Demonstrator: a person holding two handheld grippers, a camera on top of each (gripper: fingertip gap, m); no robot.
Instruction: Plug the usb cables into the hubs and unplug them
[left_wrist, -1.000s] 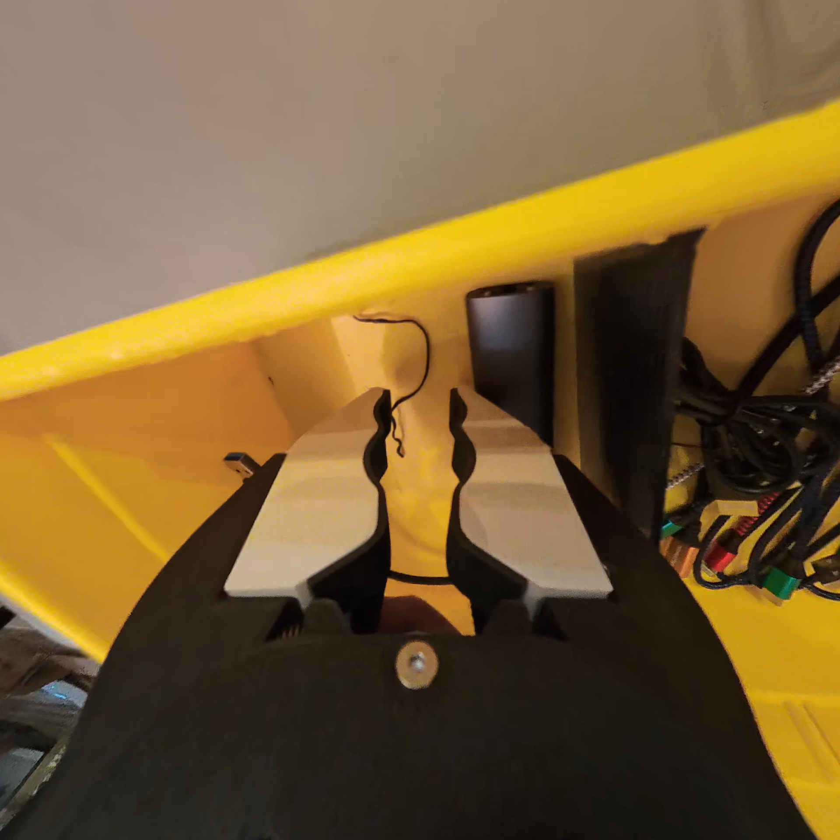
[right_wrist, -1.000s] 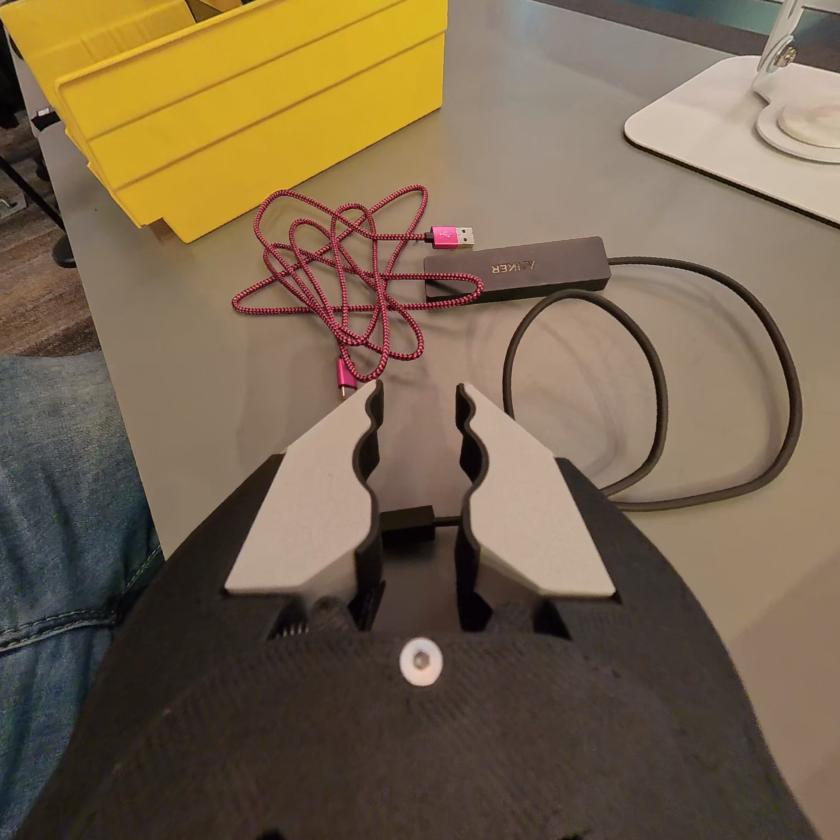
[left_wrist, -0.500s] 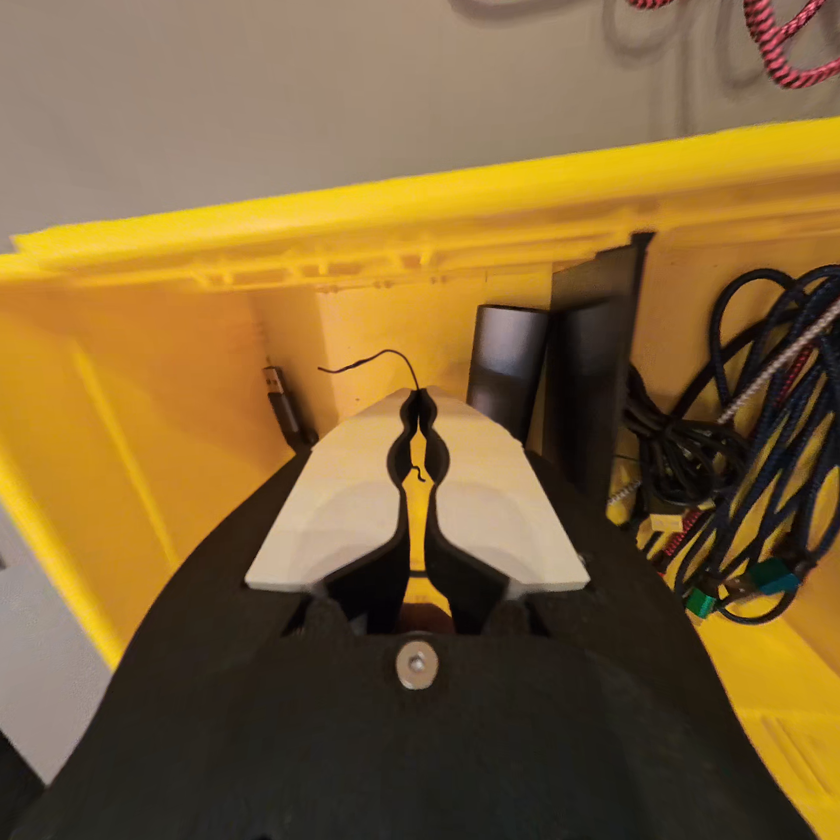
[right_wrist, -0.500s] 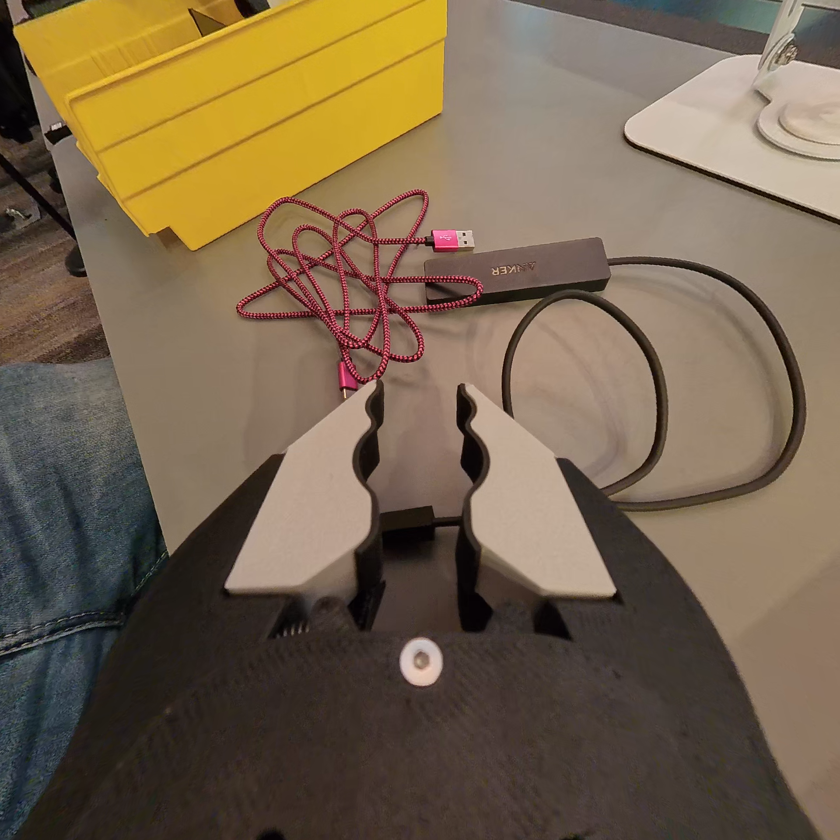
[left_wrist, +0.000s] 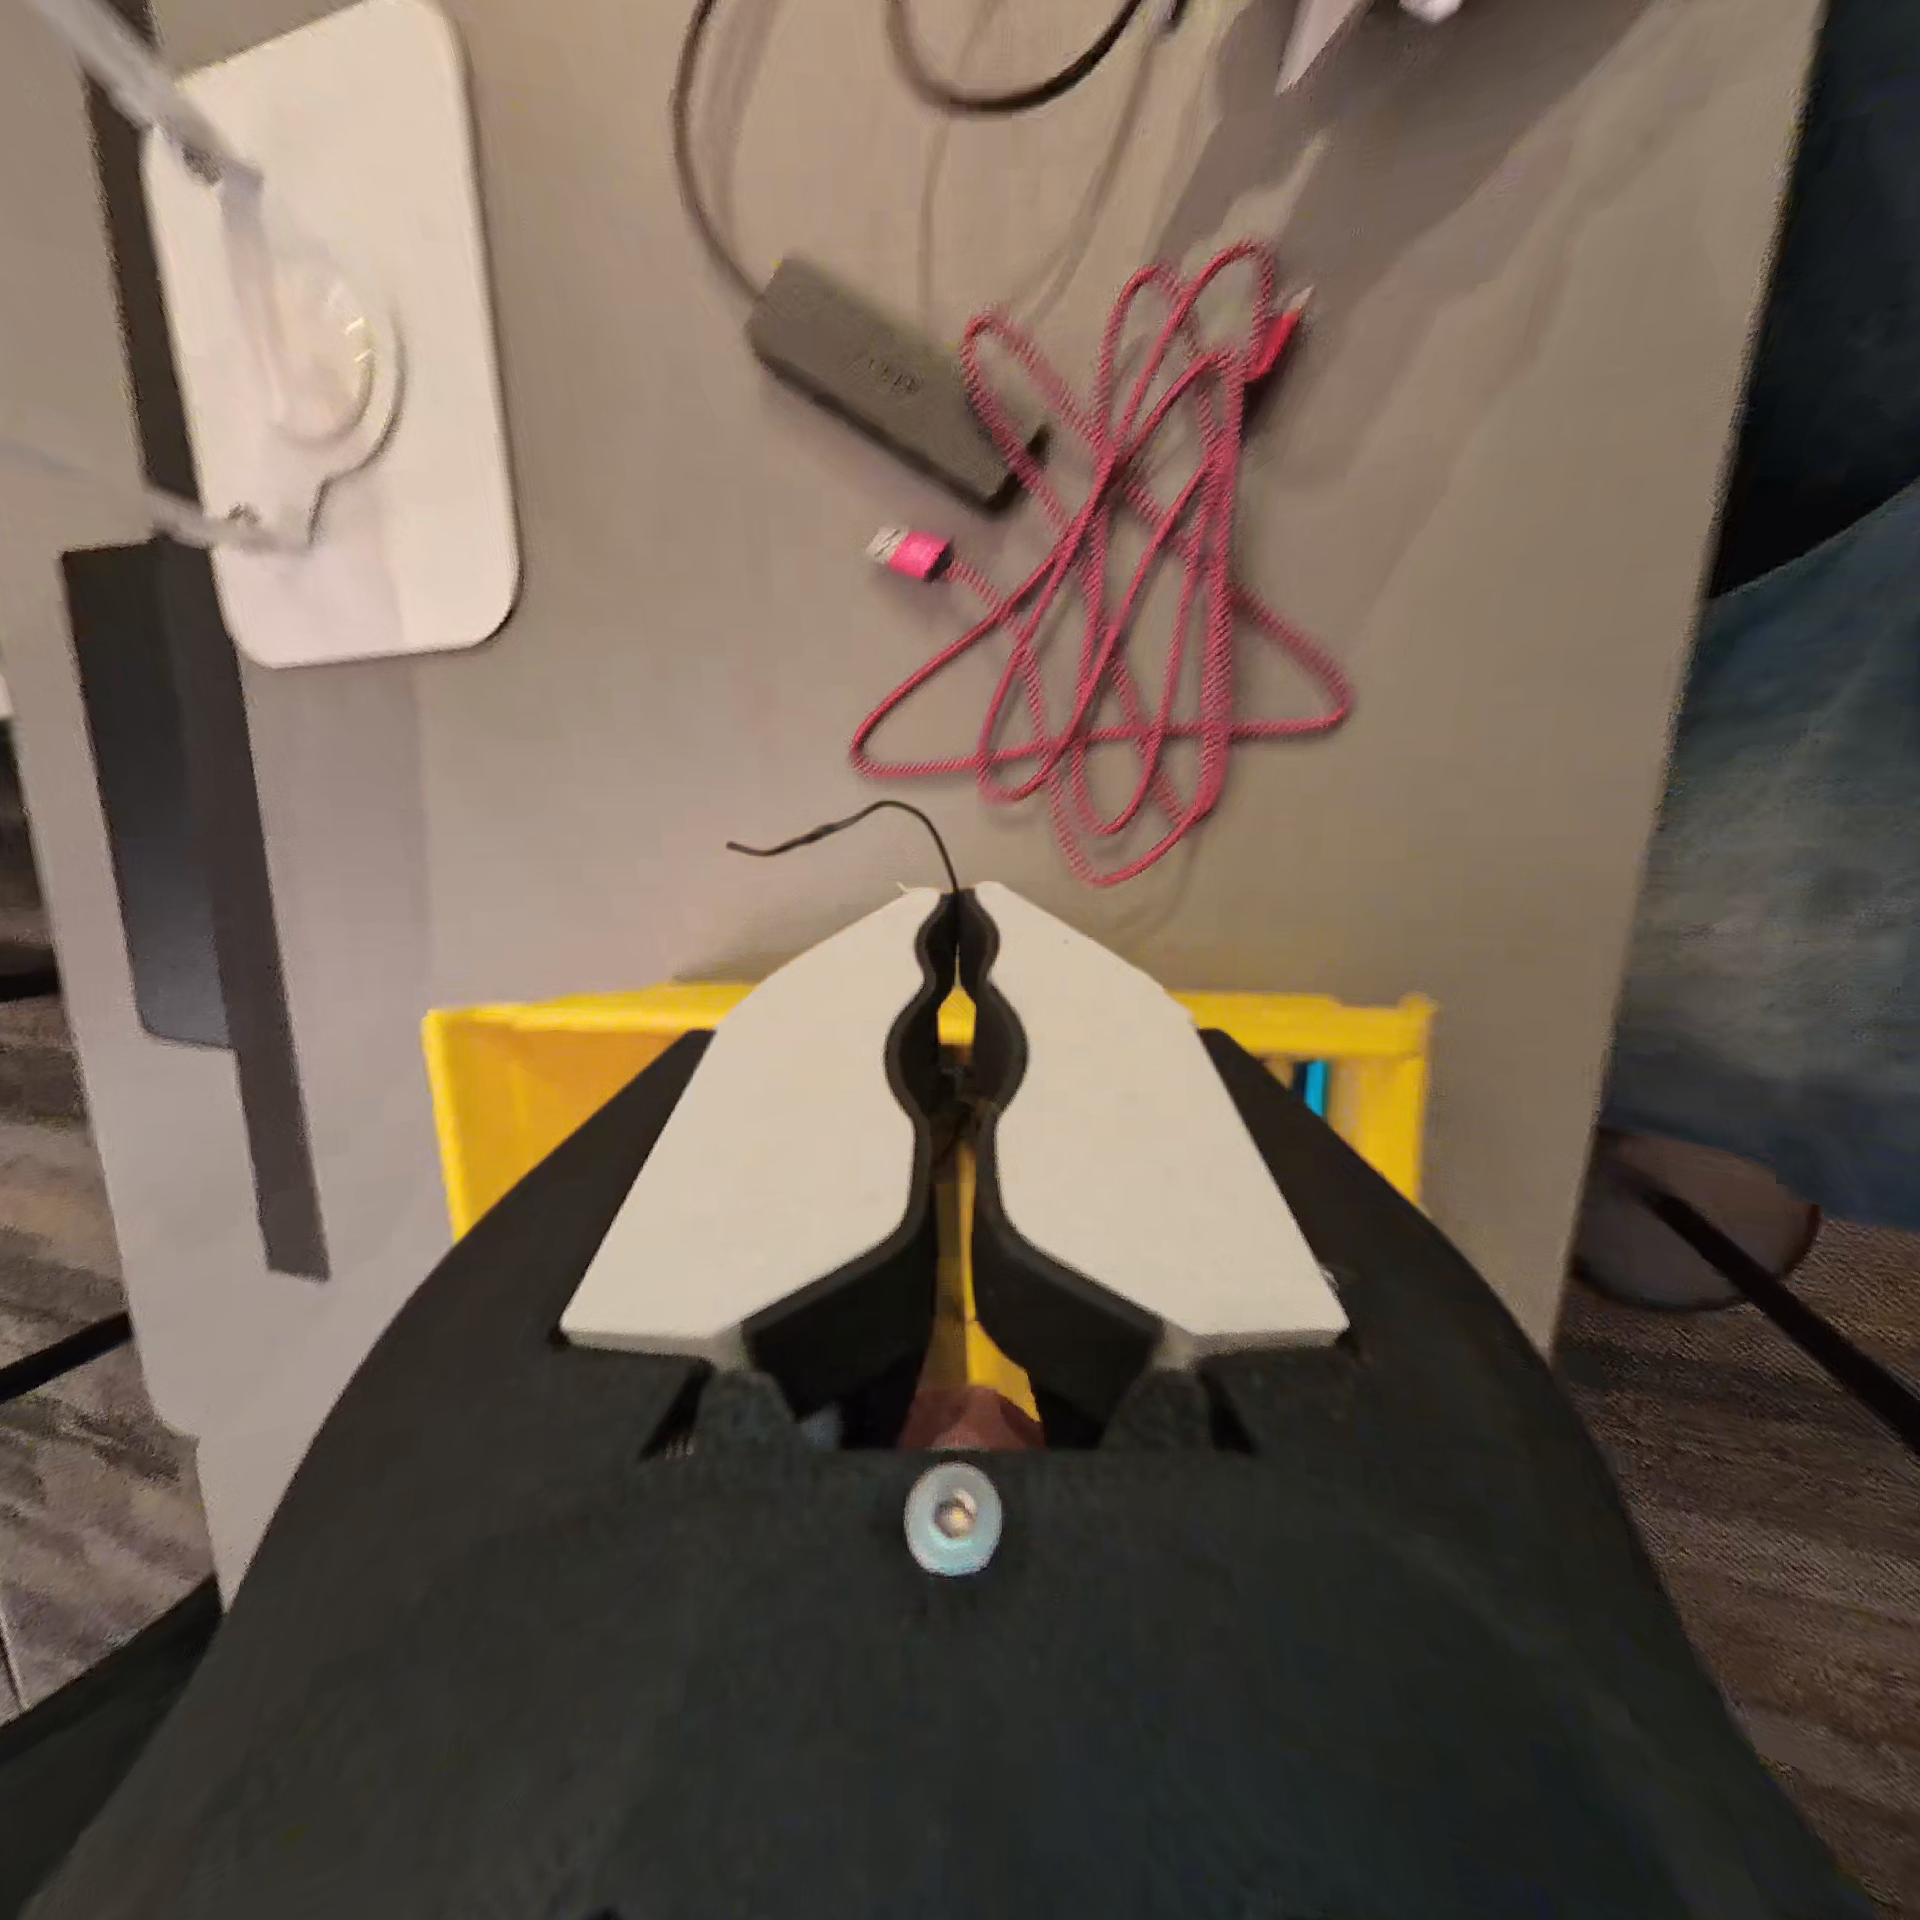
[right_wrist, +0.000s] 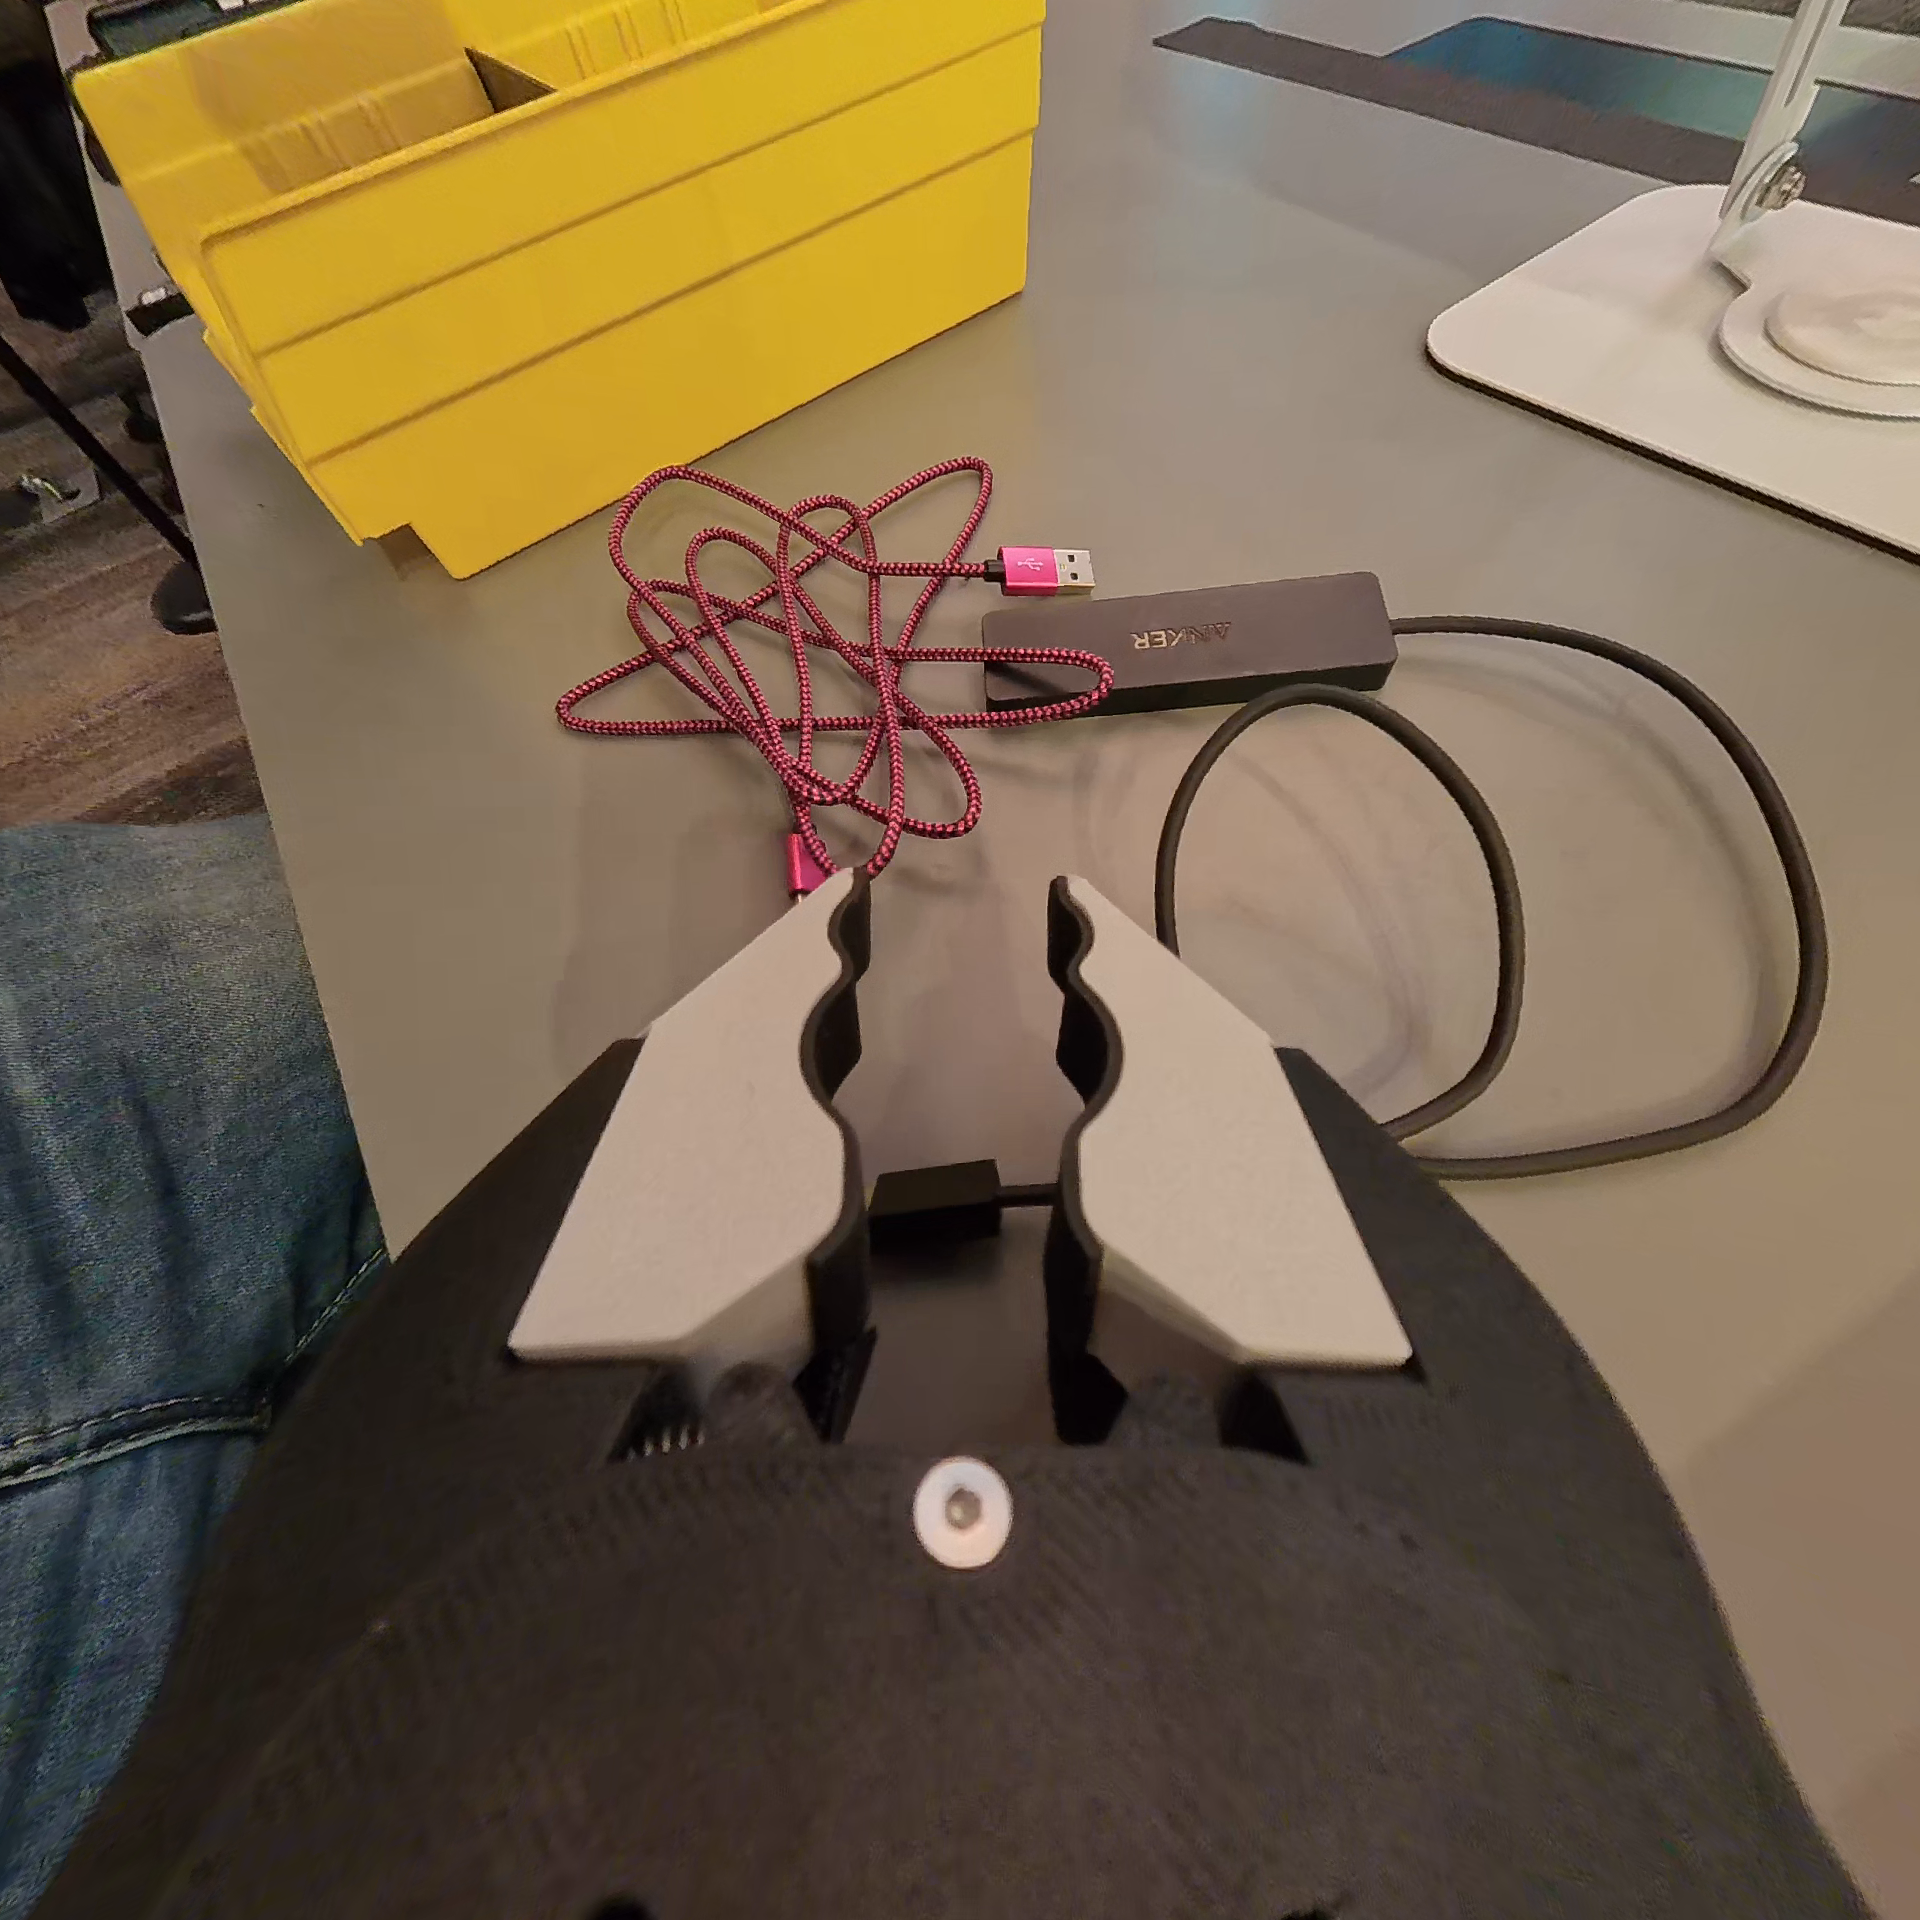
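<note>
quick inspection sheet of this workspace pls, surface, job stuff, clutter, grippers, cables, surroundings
surface: grey table, mostly bare.
job's things: black usb hub flat on the table; pink braided usb cable coiled loosely, one loop over the hub's end, its plug unplugged.
clutter: yellow bin; white stand base.
grippers: left gripper shut on a thin black wire; right gripper open, empty.
cables: hub's black lead looped on the table.
surroundings: carpet floor; person's jeans.

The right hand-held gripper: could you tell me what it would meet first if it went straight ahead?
Probably the pink braided cable: its small plug lies just past the open right hand-held gripper, slightly left. Depth is uncertain.
</note>
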